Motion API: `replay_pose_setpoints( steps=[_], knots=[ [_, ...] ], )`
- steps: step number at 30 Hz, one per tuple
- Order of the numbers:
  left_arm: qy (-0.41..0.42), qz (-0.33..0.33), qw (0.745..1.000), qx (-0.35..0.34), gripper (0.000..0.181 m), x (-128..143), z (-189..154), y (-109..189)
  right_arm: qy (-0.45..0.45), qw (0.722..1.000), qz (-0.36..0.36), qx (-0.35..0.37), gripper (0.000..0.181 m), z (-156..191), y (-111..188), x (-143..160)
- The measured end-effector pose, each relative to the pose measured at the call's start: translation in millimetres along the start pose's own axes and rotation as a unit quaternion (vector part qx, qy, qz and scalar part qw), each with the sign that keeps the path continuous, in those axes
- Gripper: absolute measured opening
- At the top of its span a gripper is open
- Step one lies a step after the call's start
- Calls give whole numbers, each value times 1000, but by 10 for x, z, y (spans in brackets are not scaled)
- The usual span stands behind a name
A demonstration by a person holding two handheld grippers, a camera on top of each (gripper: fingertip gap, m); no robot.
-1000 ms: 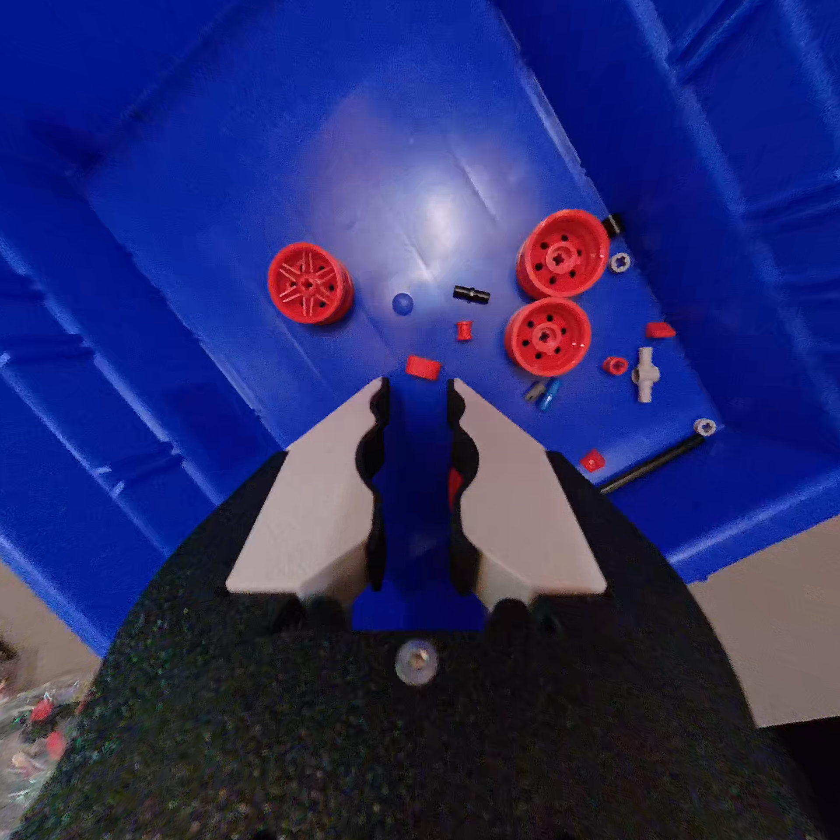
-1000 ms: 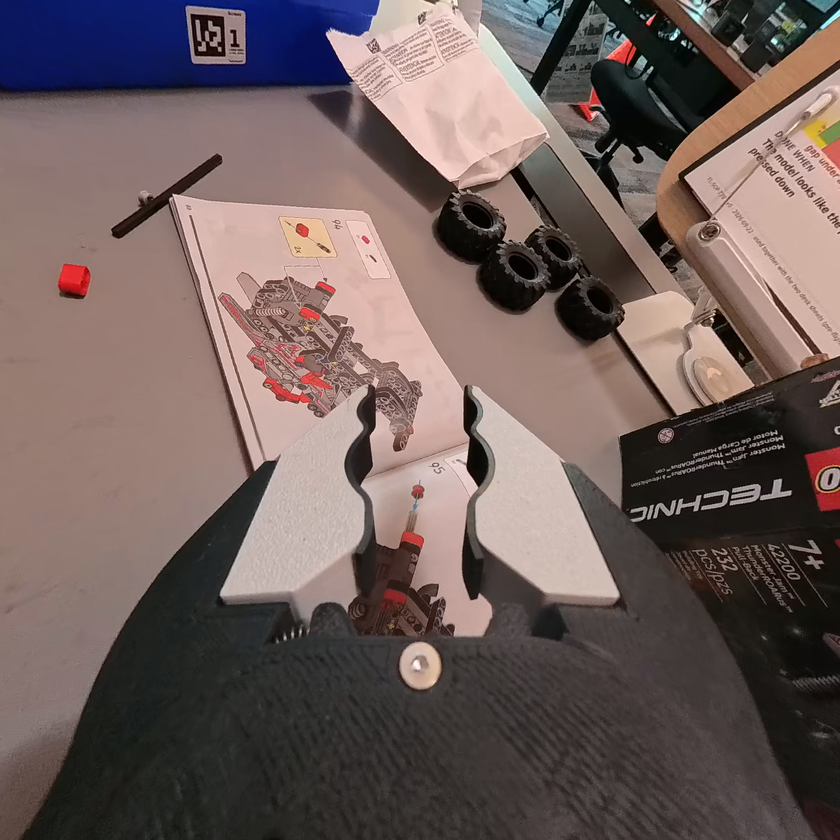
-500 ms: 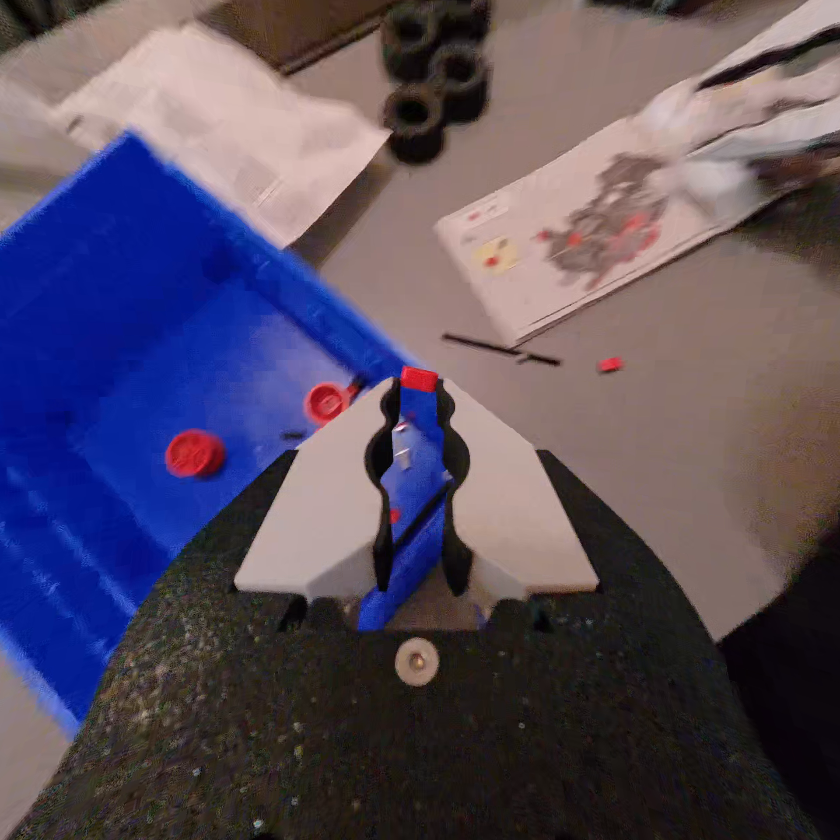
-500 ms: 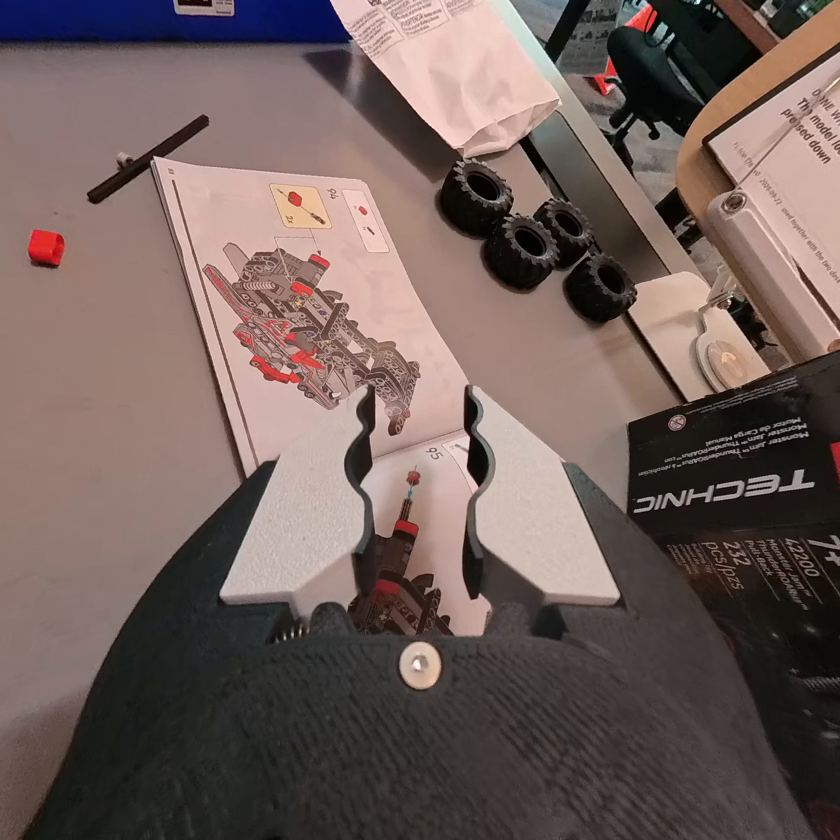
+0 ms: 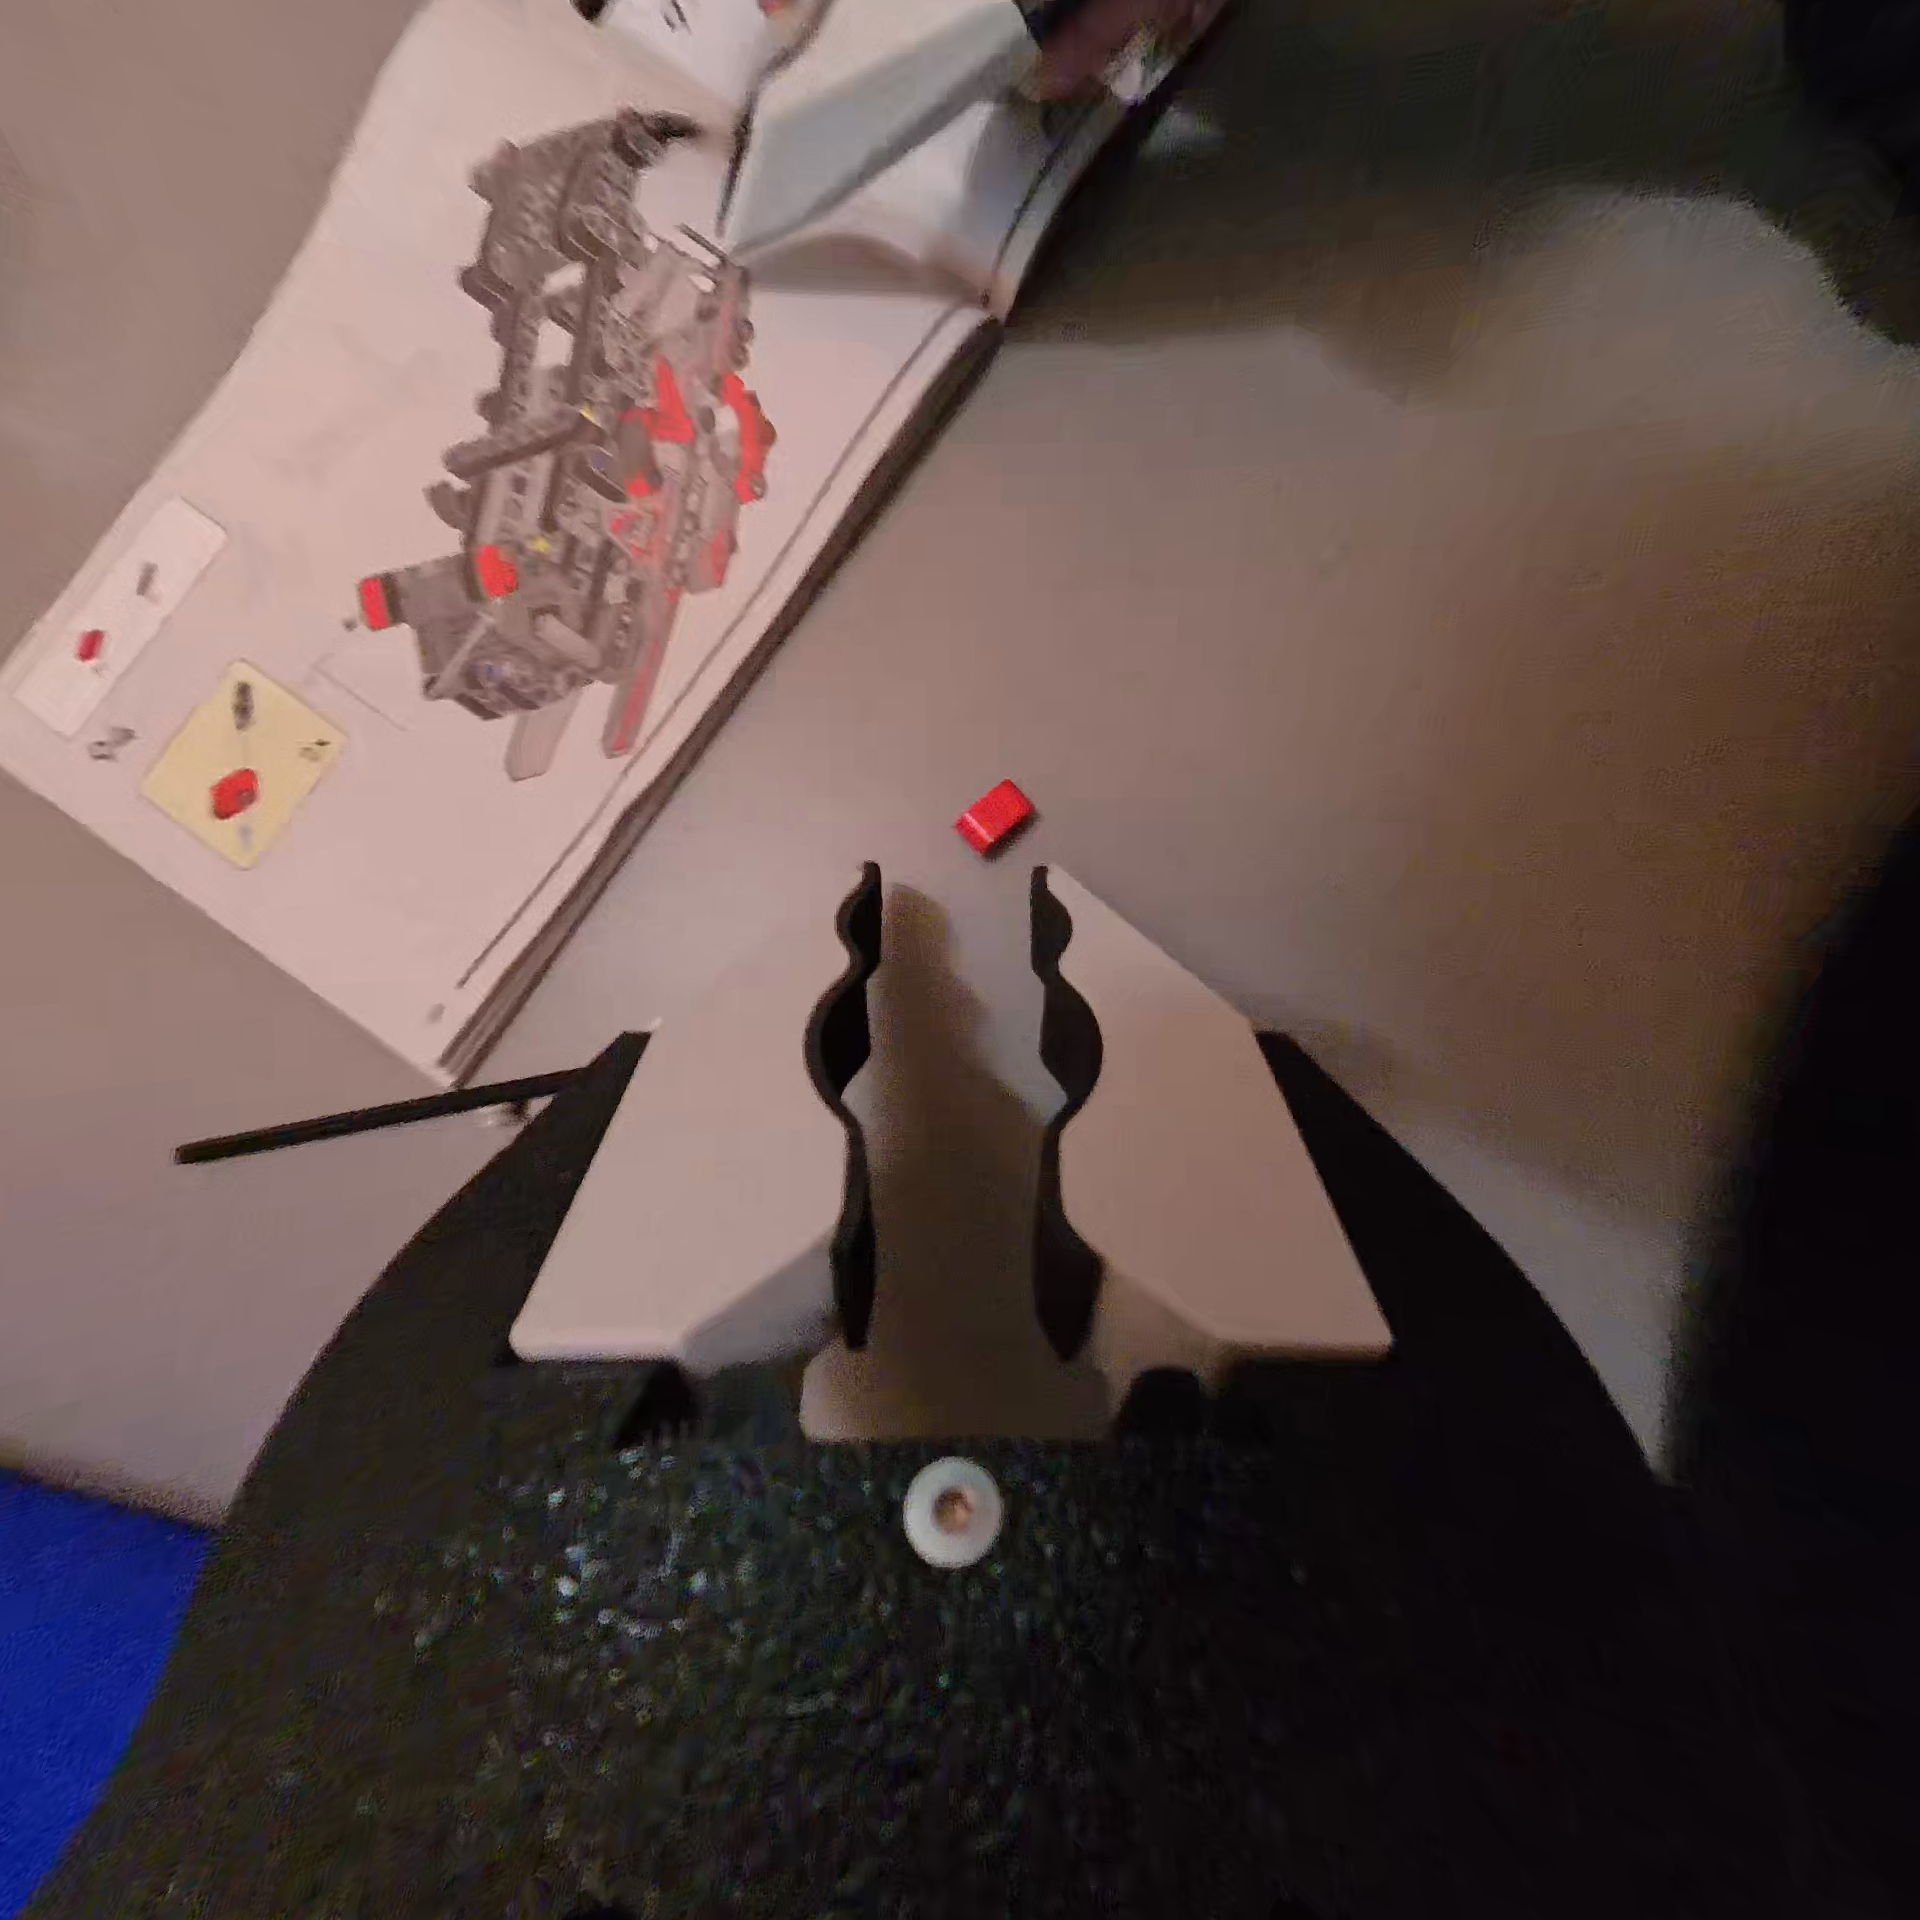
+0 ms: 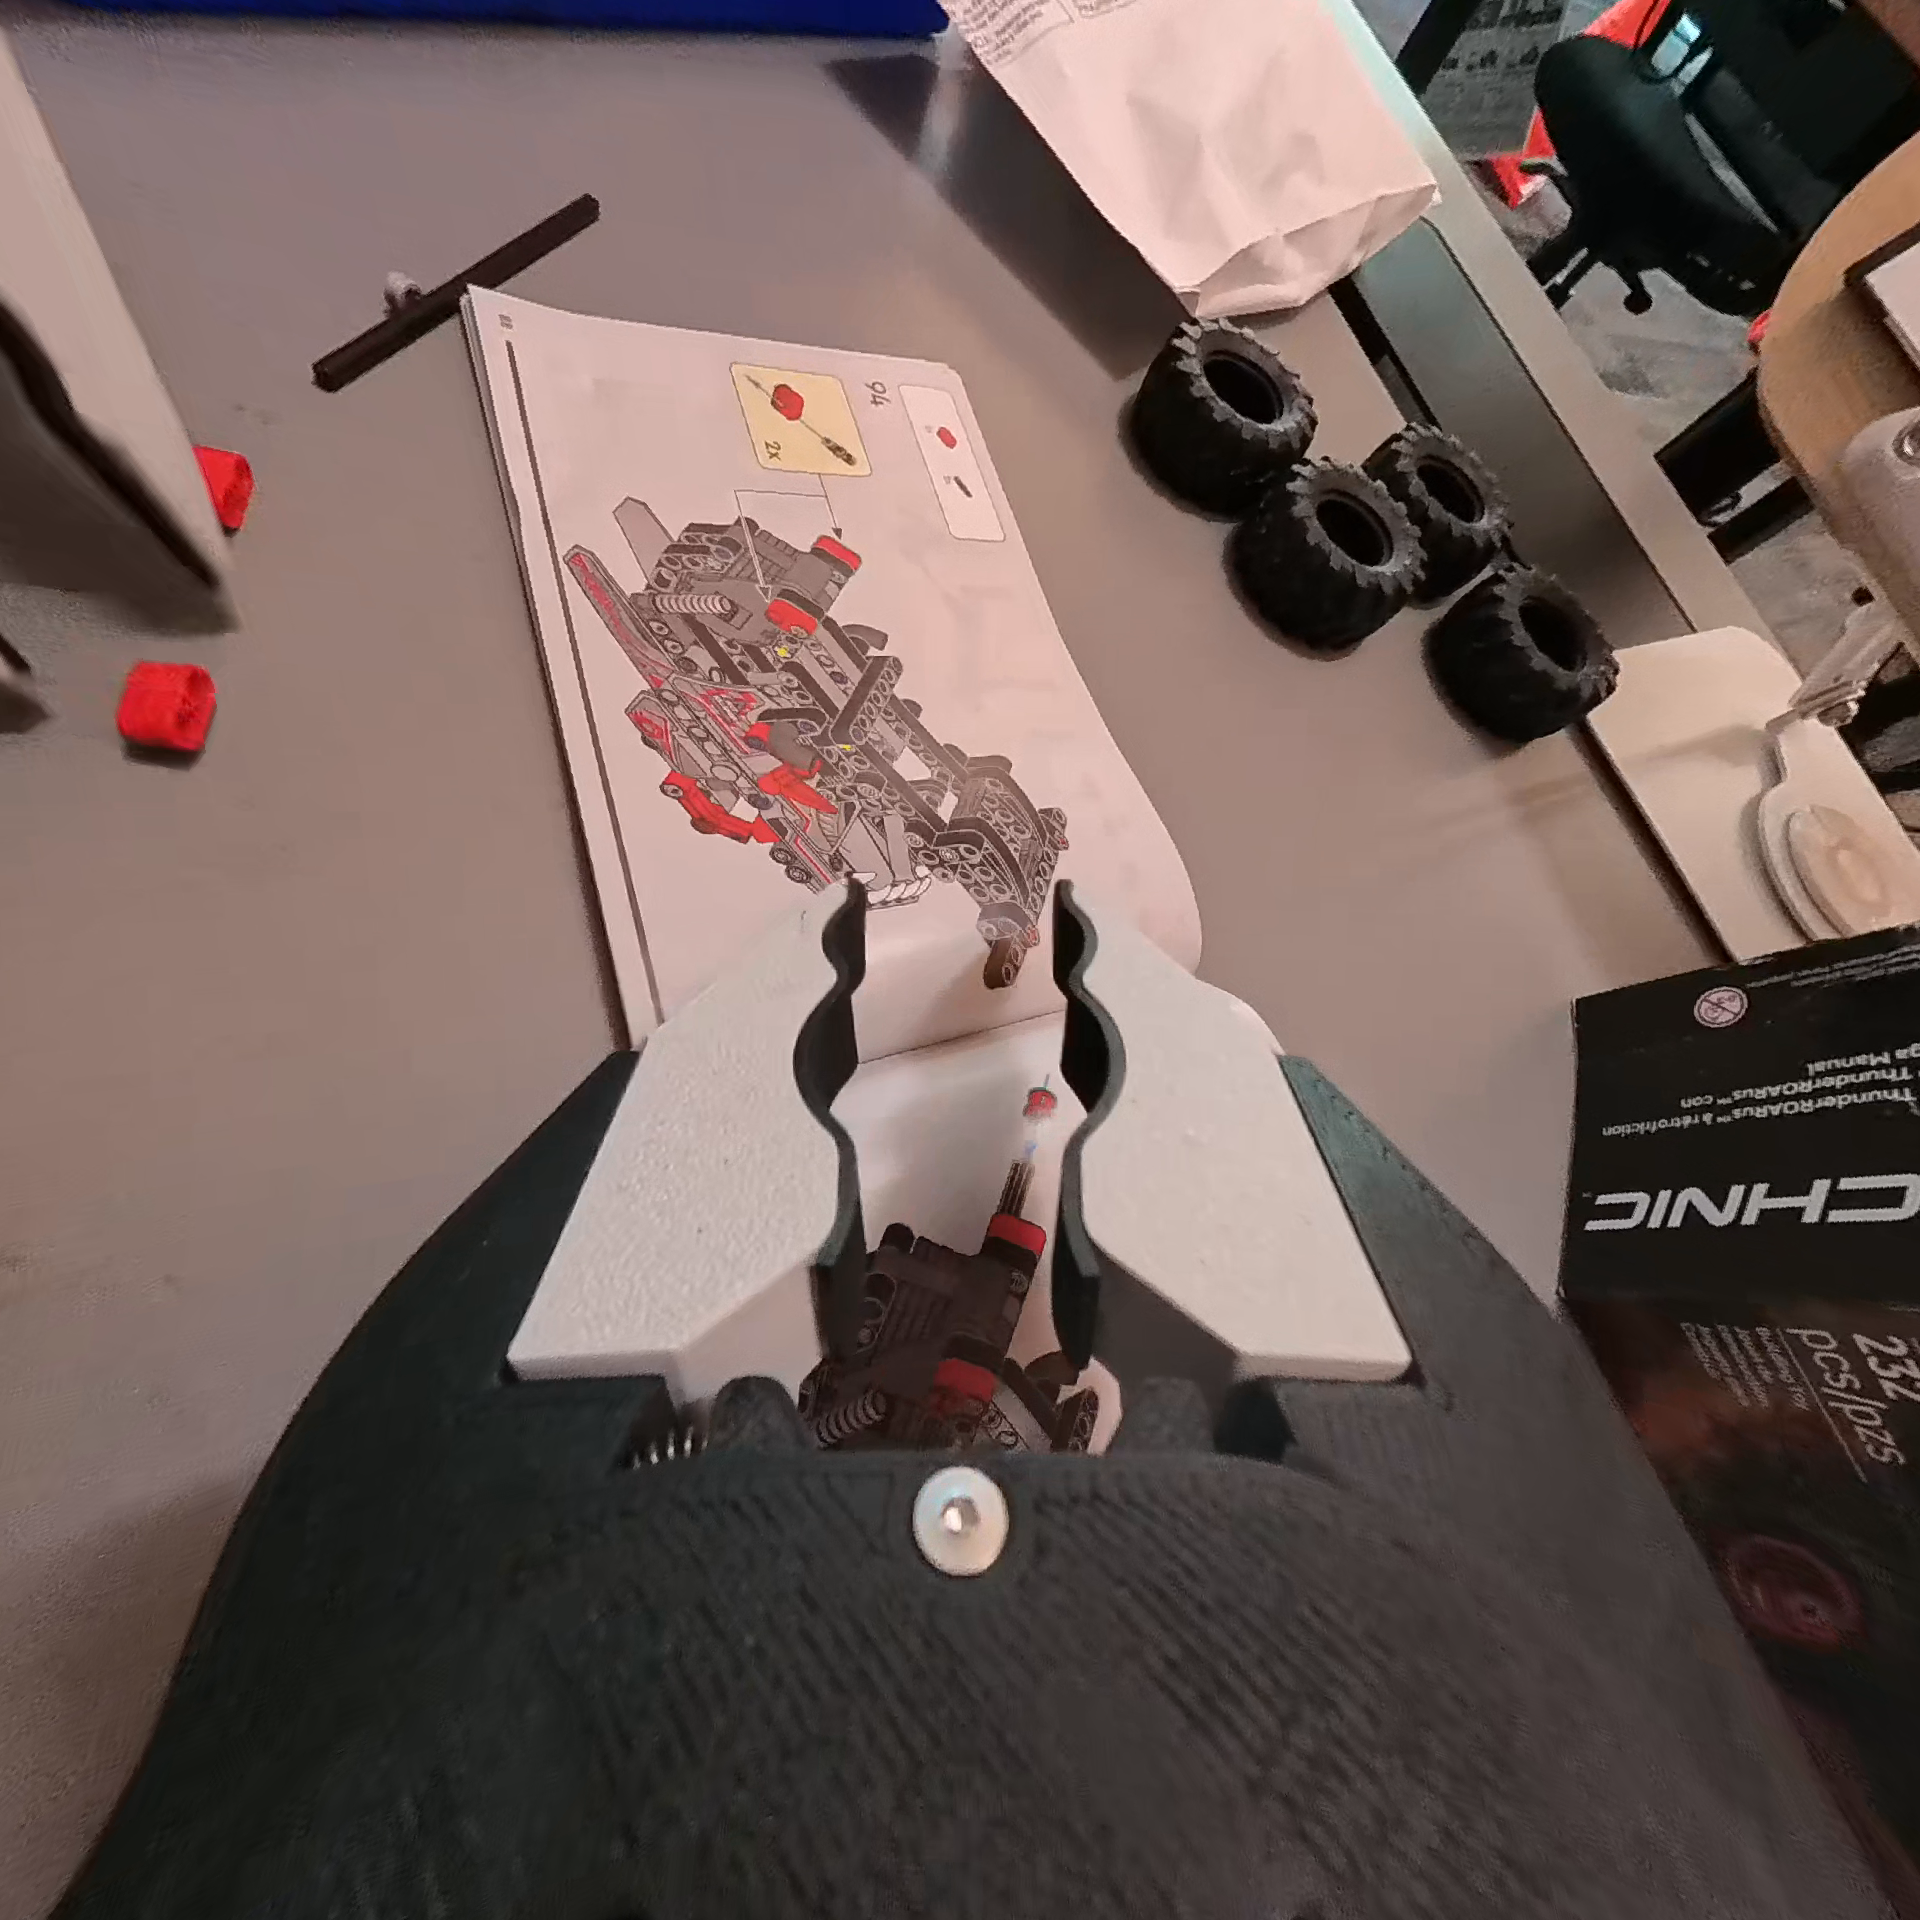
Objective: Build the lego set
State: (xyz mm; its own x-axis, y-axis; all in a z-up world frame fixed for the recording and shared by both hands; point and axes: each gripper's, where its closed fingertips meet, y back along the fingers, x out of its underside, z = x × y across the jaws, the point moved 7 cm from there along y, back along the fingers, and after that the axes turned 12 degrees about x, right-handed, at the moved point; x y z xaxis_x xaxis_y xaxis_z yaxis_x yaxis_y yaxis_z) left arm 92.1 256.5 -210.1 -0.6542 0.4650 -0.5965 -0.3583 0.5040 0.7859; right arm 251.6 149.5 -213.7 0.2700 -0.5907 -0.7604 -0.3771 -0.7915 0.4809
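My left gripper [image 5: 956, 878] is open and empty, low over the grey table. A small red piece [image 5: 994, 818] lies on the table just beyond its right fingertip. The right wrist view shows two small red pieces: one [image 6: 223, 483] against the left gripper's finger [image 6: 94, 436] and another [image 6: 166, 707] nearer on the table. My right gripper [image 6: 956, 920] is open and empty, over the open instruction booklet [image 6: 748, 665]. The booklet also shows in the left wrist view [image 5: 416, 623]. A black axle [image 6: 457, 296] lies by the booklet's far corner; it also shows in the left wrist view [image 5: 364, 1122].
Several black tyres [image 6: 1340, 540] sit right of the booklet. A white paper bag [image 6: 1226, 135] lies behind them. A black set box [image 6: 1745, 1143] is at the right. A corner of the blue bin [image 5: 62, 1662] shows at the lower left.
My left gripper came out of the blue bin holding a small red piece, swung over the table and opened; the piece is out of its jaws. My right gripper edged forward over the booklet.
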Motion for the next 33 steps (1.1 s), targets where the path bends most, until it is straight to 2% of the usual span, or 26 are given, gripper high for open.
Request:
replay_pose_setpoints(
  steps=[2,4,6,8,10,11,13,16,18,22,25,30,31,33],
  knots=[
    [6,-41,999,-24,25,-87,93,329,0,1000,-4,2,35,0,1,-1],
    [19,-80,992,-100,19,-119,330,838,-3,1000,-5,2,35,-4,0,3],
    [61,-70,975,-201,15,53,703,1351,-5,1000,-4,1,35,-4,-1,14],
    [112,-3,958,-264,13,437,1142,1647,-6,1000,-5,1,35,-2,5,13],
    [141,71,957,-245,16,841,1475,1652,-5,1000,-6,0,35,6,6,12],
    [153,85,959,-224,19,988,1583,1593,-4,1000,-6,0,35,7,7,13],
    [169,72,962,-203,19,1136,1730,1476,-2,1000,-7,1,35,6,9,15],
    [156,54,970,-178,17,1179,1782,1365,-4,1000,-10,1,36,-2,15,20],
    [191,56,966,-167,20,1214,1826,1321,-6,1000,-8,1,36,-6,11,28],
    [243,63,952,-176,15,1270,1859,1293,-1,1000,-4,1,36,0,0,31],
    [254,52,951,-169,3,1260,1833,1262,-2,1000,-5,0,36,-3,2,34],
    [248,46,951,-177,3,1263,1820,1285,-2,1000,-6,1,36,-5,13,30],
    [245,37,949,-195,4,1228,1809,1340,-2,1000,-7,1,36,-7,18,27],
    [216,-19,945,-247,3,971,1666,1571,-2,1000,-11,5,36,-20,32,16]
  ],
)
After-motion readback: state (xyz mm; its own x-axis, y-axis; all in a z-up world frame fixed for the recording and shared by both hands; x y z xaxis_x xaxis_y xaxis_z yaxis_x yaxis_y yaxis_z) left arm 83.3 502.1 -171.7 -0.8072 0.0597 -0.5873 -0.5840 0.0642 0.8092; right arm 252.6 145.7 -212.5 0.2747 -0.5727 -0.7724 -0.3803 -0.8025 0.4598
